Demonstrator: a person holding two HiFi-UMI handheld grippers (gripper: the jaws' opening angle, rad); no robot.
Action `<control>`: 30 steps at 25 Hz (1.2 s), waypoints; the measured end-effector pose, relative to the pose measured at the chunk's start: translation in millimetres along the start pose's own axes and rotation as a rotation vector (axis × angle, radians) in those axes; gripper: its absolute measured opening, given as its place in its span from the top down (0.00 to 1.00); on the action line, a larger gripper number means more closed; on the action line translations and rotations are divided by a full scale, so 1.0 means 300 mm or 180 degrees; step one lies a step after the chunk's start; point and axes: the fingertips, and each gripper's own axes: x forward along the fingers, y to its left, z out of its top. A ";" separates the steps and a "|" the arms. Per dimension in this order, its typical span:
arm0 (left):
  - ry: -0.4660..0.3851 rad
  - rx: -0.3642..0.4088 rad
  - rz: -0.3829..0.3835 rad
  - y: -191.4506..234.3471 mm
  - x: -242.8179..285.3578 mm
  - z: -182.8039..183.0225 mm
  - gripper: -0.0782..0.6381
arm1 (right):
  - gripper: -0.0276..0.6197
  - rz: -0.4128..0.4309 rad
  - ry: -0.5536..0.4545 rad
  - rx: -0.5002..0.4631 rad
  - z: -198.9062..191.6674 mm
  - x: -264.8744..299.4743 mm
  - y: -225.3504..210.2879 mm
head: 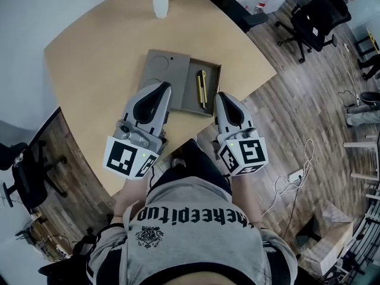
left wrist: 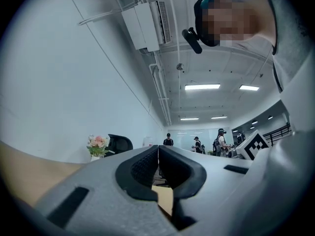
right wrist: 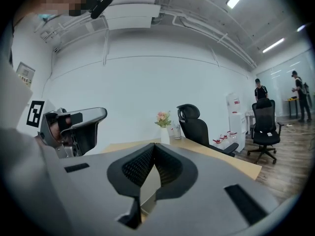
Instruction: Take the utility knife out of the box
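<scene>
Both are closed and empty: left gripper (head: 162, 88), right gripper (head: 221, 96). Your right one is nearer the knife (head: 202, 88), which lies lengthwise along the box (head: 172, 70)'s right side.

We hold left gripper (head: 164, 88) over near edge of box (head: 165, 69), right gripper (head: 221, 97) just beside box corner. Yellow utility knife (head: 202, 89) lies inside. White vase (head: 160, 2) on table (head: 95, 70), far side.

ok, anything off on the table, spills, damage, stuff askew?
Nothing stands out. The utility knife lies flat in the open box, the vase stands upright at the table's far edge, and no spill or damage shows.
</scene>
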 end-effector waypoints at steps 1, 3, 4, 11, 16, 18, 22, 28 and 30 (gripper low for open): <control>0.0000 0.0001 0.0004 0.012 0.009 0.000 0.87 | 0.95 0.0008 0.0023 0.0009 -0.001 0.020 -0.004; 0.0004 0.0001 0.0020 0.037 0.030 -0.004 0.87 | 0.95 0.0023 0.0075 0.0019 -0.006 0.061 -0.017; 0.0009 -0.0005 0.0028 0.049 0.042 -0.009 0.87 | 0.95 0.0028 0.0105 0.0026 -0.010 0.082 -0.026; 0.0110 -0.0046 0.0036 0.111 0.108 -0.070 0.87 | 0.95 0.0005 0.0334 0.0116 -0.067 0.205 -0.091; 0.0195 -0.0064 -0.0003 0.138 0.153 -0.118 0.87 | 0.95 -0.0064 0.0590 0.0222 -0.144 0.287 -0.143; 0.0228 -0.0089 -0.0028 0.139 0.170 -0.141 0.87 | 0.95 -0.0100 0.0712 0.0295 -0.184 0.312 -0.167; 0.0298 -0.0135 -0.0050 0.149 0.193 -0.180 0.87 | 0.95 -0.0163 0.0961 0.0470 -0.269 0.355 -0.206; 0.0380 -0.0214 -0.0023 0.172 0.218 -0.222 0.87 | 0.95 -0.0191 0.1381 0.0518 -0.407 0.400 -0.233; 0.0406 -0.0252 -0.0005 0.183 0.221 -0.237 0.87 | 0.95 -0.0194 0.1515 0.0558 -0.451 0.410 -0.233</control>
